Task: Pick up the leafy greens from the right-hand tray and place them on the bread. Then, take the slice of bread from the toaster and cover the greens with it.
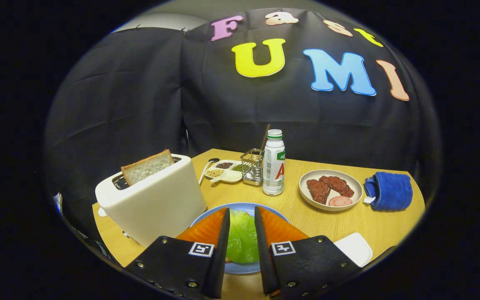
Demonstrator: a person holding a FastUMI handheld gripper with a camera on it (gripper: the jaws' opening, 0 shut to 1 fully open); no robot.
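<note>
One bread slice (147, 166) stands in the toaster (152, 200), at 10 o'clock from the tongs (242, 216). The tongs hang low over the blue plate (240, 267), tilted down, fingers a little apart around the leafy greens (242, 237); whether they press them, I cannot tell. A hasty lift could drag the greens away.

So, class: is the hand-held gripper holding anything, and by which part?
Cannot be told: the leafy greens lie between its fingers, but contact is unclear.
</note>
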